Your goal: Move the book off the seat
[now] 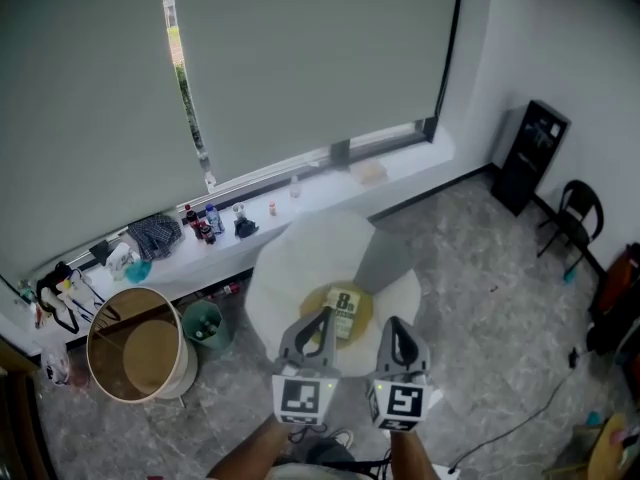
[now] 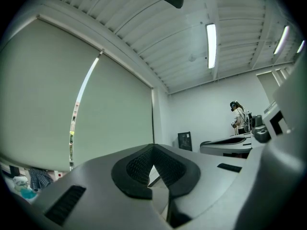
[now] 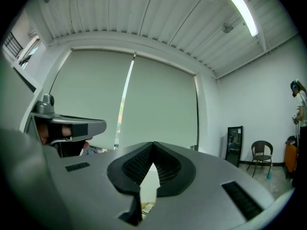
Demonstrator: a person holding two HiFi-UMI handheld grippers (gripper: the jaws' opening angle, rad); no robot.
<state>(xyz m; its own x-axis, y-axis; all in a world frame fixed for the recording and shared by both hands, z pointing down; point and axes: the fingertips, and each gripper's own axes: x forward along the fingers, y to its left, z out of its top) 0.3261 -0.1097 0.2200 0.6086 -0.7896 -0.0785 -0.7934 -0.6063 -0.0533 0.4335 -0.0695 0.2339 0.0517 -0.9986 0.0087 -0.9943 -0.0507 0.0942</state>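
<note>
A book with a yellow and white cover lies flat on a round yellowish patch in the middle of a white seat, in the head view. My left gripper is shut, its tips over the book's left edge from above. My right gripper is shut too, just right of the book. Both point level toward the window. In the left gripper view the left gripper has its pads closed with nothing between them. The right gripper looks the same in its own view.
A big round tub and a small green bucket stand left of the seat. Bottles and cloths line the window sill. At the right are a black cabinet and a black chair. A person stands far off.
</note>
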